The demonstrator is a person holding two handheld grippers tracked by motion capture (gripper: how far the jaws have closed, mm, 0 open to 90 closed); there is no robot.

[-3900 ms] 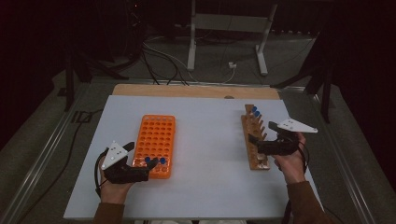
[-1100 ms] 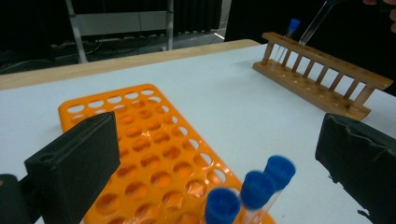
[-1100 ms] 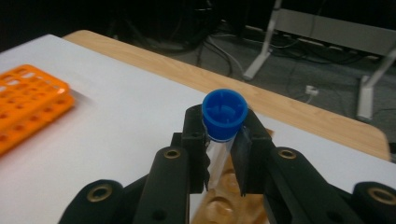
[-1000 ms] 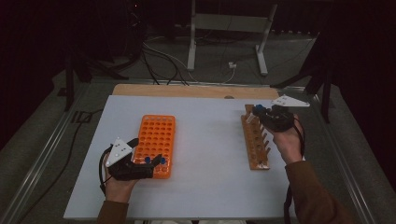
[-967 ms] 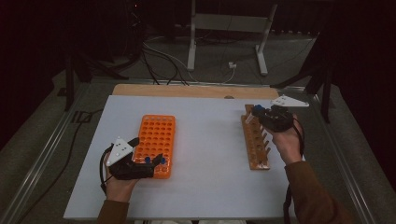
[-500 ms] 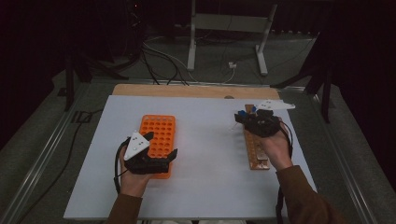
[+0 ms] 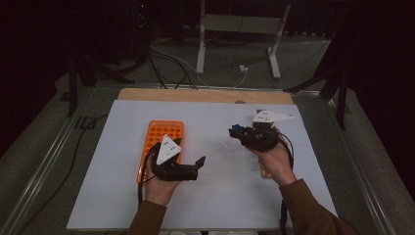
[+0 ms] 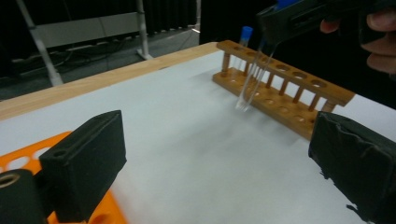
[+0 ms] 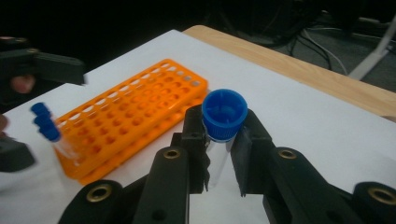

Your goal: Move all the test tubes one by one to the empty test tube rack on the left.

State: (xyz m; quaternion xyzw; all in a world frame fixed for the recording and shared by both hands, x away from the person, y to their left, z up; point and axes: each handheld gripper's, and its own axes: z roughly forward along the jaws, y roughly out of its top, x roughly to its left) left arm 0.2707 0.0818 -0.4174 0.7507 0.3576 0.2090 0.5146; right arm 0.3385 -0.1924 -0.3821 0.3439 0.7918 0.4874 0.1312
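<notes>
The right gripper (image 9: 219, 163) pinches a clear test tube (image 9: 218, 161) just under its blue cap (image 9: 224, 113), the two black jaws pressed against the glass on either side. In the high view this gripper (image 7: 235, 133) hangs over the middle right of the white table (image 7: 122, 196), with the tube (image 7: 228, 142) slanting down and to the left from its tip, clear of the surface. The left gripper view shows the same tube (image 8: 252, 77) tilted in the air in front of the wooden rack (image 8: 280, 91), which carries one more blue-capped tube (image 8: 243, 39) at its far end.

The left gripper (image 7: 198, 164) has its jaws spread wide with nothing between them; they have just been closing a little. It hovers near the front of the table, just right of the orange rack (image 7: 161, 134), pointing toward the right gripper, and the two are apart.

The orange rack (image 9: 135, 121) lies on the left half of the table, with three blue-capped tubes (image 9: 44, 122) standing at its near end. The wooden rack (image 7: 264, 171) lies on the right half, largely hidden under the right hand (image 7: 274, 161).
</notes>
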